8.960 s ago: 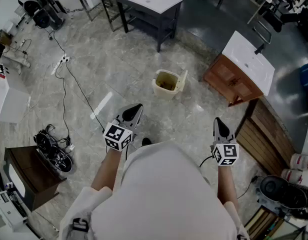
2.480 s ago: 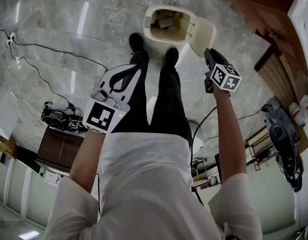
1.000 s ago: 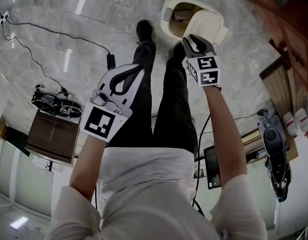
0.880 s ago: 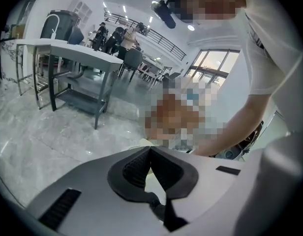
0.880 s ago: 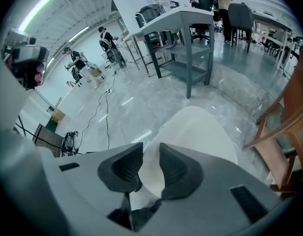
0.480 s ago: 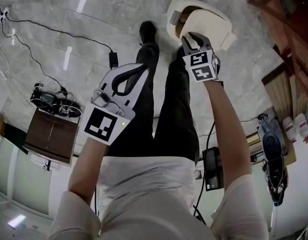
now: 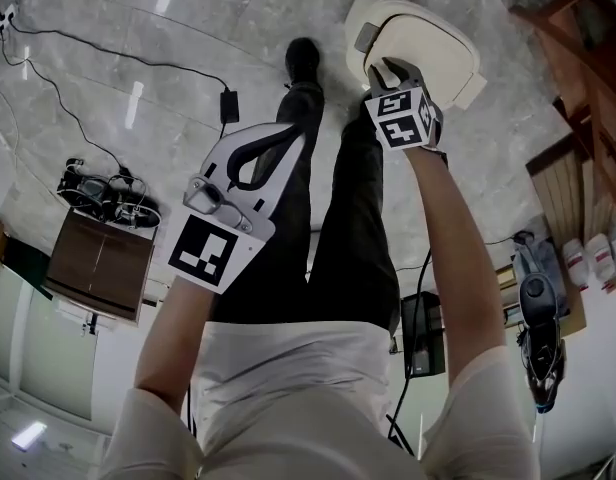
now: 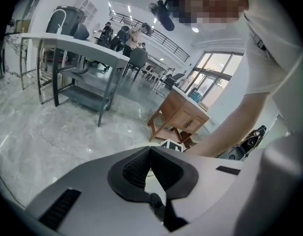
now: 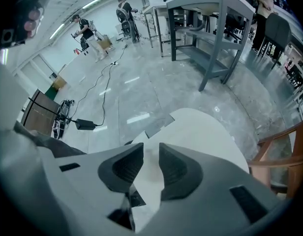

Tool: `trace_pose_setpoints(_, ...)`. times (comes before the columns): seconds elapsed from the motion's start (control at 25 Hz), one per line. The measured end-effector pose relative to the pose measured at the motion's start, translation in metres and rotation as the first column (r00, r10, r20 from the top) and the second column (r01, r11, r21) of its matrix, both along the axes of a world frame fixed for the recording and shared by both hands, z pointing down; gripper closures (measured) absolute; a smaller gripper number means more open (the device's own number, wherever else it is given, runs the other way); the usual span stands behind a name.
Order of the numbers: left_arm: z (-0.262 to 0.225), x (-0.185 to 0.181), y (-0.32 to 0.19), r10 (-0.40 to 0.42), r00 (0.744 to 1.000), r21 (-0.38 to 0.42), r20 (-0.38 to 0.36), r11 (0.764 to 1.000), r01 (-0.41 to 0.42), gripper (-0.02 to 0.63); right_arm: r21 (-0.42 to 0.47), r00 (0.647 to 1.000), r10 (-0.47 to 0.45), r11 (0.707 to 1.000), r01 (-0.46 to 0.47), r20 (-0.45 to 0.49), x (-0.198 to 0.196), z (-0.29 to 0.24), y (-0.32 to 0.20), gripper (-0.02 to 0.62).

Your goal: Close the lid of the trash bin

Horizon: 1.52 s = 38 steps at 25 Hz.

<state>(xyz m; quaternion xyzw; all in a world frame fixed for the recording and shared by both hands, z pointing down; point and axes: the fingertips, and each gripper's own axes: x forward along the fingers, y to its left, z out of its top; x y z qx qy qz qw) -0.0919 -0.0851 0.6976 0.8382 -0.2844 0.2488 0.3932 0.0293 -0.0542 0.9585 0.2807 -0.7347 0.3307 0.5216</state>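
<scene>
Directly under the right tool (image 7: 392, 71), on the marble floor (image 7: 168, 88) just ahead of the person's shoes, sits the cream trash bin (image 7: 356, 16) with its lid (image 7: 433, 48) lowered over the opening. In the head view the lid's long axis runs from upper left to lower right. The right tool meets it near the upper-left end, close to a grey notch (image 7: 366, 38). The right gripper view looks down along the tool (image 9: 150, 149) onto the pale lid (image 9: 200, 132). Its 2 jaws stand slightly apart with only the lid's flat top showing through the gap, so the tool is released and grips nothing, its tips against or just above the surface. The remaining move is therefore a push straight down, away from the person, not a grasp. Whether the lid has seated fully on the rim cannot be told, since the lid hides the seam in both views. The left tool (image 7: 288, 140) hangs well apart from the bin, over the person's left leg. In its own view the left tool (image 8: 150, 149) has its pads clenched tip to tip on nothing. The right arm is plainly the nearer 1 and the only 1 placed to finish.
</scene>
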Motion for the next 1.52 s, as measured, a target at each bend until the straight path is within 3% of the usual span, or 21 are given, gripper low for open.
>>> trace_pose_setpoints(0.28,0.008,-0.012,-0.001,-0.019,1.000,-0.015,0.003,1.000,0.019,0.589,-0.011,0.996,-0.012,1.000,0.011,-0.087,-0.001,0.021,-0.003,0.498)
trace_pose_setpoints(0.36,0.010,-0.013,-0.002,-0.021,1.000,-0.016,0.001,1.000,0.021,0.589,-0.013,0.994,0.011,1.000,-0.013,-0.111,0.002,0.023,-0.007,0.545)
trace_pose_setpoints(0.52,0.008,-0.013,-0.003,-0.016,1.000,-0.004,-0.005,1.000,0.016,0.589,-0.060,0.994,0.071,0.995,-0.076,-0.082,0.001,0.020,-0.007,0.541)
trace_pose_setpoints(0.68,0.006,-0.011,0.000,-0.007,1.000,0.001,-0.006,1.000,0.007,0.589,-0.033,0.992,0.093,0.995,-0.096,-0.081,0.009,0.002,-0.013,0.540)
trace_pose_setpoints(0.92,-0.006,-0.008,0.004,0.031,0.999,0.048,-0.005,0.998,-0.031,0.589,0.007,0.988,0.144,0.990,-0.144,-0.050,0.014,-0.051,-0.024,0.540)
trace_pose_setpoints(1.2,-0.058,0.000,0.001,0.062,0.998,0.089,-0.024,0.994,-0.060,0.589,0.078,0.983,0.180,0.981,-0.177,-0.034,0.022,-0.136,-0.030,0.545)
trace_pose_setpoints(1.52,-0.118,0.003,0.004,0.123,0.992,0.120,-0.030,0.986,-0.118,0.589,0.193,0.961,0.276,0.941,-0.277,0.036,0.032,-0.241,-0.036,0.561)
